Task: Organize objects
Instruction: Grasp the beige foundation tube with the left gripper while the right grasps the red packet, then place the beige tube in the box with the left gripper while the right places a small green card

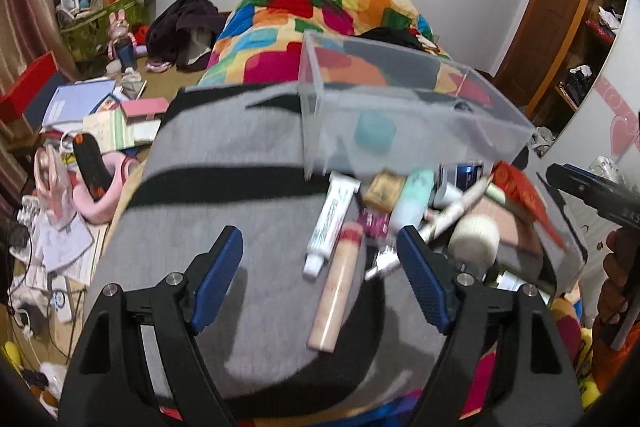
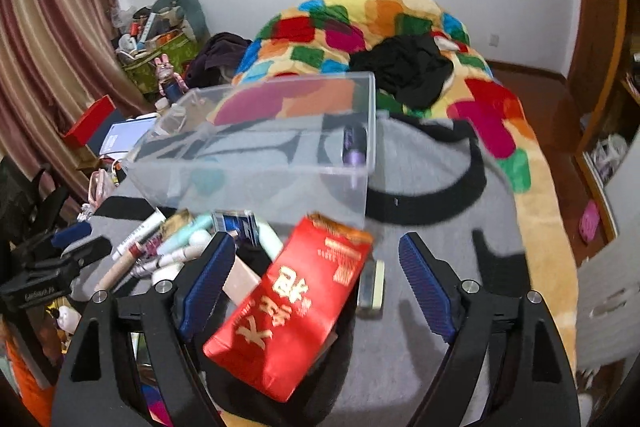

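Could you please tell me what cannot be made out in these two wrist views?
- Left wrist view: the teal object is blurred behind the clear bin wall; what it is cannot be told.
- Right wrist view: the red packet hides items beneath it.
- Both views: tube labels are too blurred to read.

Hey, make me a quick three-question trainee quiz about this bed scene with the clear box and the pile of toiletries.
1. True or false: the clear plastic box is packed full.
2. Which item lies between the right gripper fingers? A) red packet B) blue book C) pink toy
3. Fill in: the peach tube lies on a ____ garment with black stripes.

Key: 1 false, it holds only a couple of items, including a teal one; 2 A, the red packet, not gripped; 3 grey.
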The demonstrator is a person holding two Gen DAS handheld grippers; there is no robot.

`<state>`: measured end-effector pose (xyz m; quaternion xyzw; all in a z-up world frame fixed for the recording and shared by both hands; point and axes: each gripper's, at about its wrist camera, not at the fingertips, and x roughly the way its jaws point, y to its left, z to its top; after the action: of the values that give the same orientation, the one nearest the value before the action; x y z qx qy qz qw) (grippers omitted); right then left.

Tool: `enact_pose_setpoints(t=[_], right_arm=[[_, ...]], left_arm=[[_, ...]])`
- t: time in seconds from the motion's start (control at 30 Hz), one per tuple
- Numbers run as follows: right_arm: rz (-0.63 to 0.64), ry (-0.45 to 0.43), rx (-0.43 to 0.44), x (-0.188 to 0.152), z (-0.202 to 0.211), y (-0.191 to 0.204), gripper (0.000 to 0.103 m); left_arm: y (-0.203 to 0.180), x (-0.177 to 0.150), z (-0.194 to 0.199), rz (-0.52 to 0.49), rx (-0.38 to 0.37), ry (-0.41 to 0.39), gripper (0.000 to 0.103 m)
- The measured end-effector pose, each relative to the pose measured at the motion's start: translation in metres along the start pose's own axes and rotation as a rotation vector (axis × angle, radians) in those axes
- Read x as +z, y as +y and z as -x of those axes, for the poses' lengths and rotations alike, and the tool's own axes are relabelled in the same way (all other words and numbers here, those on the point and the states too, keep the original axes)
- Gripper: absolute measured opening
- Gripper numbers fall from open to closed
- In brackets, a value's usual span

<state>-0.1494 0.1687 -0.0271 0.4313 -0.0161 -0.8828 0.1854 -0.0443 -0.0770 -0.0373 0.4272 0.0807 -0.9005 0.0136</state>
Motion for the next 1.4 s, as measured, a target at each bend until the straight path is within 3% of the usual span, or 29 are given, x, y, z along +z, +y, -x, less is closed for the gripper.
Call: enact_pose_setpoints(t=[0.1, 0.23, 0.47, 0.7, 0.8, 0.87, 0.97, 1.07, 1.3, 1.4], right_arm=[[-0.026, 0.029, 0.017, -0.007, -0.011, 0.000, 0.082], [-0.022, 0.033, 0.013, -0.007, -0.020, 0.002, 0.081], [-0.019, 0.050, -0.003, -0.005, -0.032, -0.001, 0.067], [0.031, 0.040, -0.045, -0.004, -0.036, 0.005, 0.064], [0.060, 0.034, -0.067, -0.005, -0.037, 0.007, 0.057], [0.070, 0.024, -0.065, -0.006, -0.035, 0.007, 0.048], [0.087, 0.012, -0.052, -0.006, -0.029, 0.008, 0.025], [0.108, 0.003, -0.048, -0.007, -0.022, 0.010, 0.015], [0.113, -0.006, -0.002, -0.018, 0.000, -0.001, 0.014], [0.110, -0.019, -0.023, -0.021, 0.010, -0.013, 0.026]], left_arm=[[0.001, -0.014, -0.001, 0.009, -0.007, 0.016, 0.071], [0.001, -0.025, -0.005, 0.005, -0.019, 0.042, 0.050], [-0.011, -0.029, -0.008, -0.039, -0.022, 0.037, 0.026], [-0.021, -0.025, -0.014, -0.071, -0.006, 0.029, 0.024], [-0.022, -0.024, -0.017, -0.072, 0.007, 0.021, 0.023], [-0.024, -0.024, -0.017, -0.080, 0.019, 0.018, 0.014], [-0.022, -0.024, -0.014, -0.068, 0.005, 0.018, 0.014], [-0.020, -0.024, -0.009, -0.052, -0.012, 0.012, 0.014], [-0.022, -0.017, 0.008, -0.050, -0.045, -0.024, 0.014], [-0.025, -0.013, 0.013, -0.052, -0.056, -0.036, 0.014]])
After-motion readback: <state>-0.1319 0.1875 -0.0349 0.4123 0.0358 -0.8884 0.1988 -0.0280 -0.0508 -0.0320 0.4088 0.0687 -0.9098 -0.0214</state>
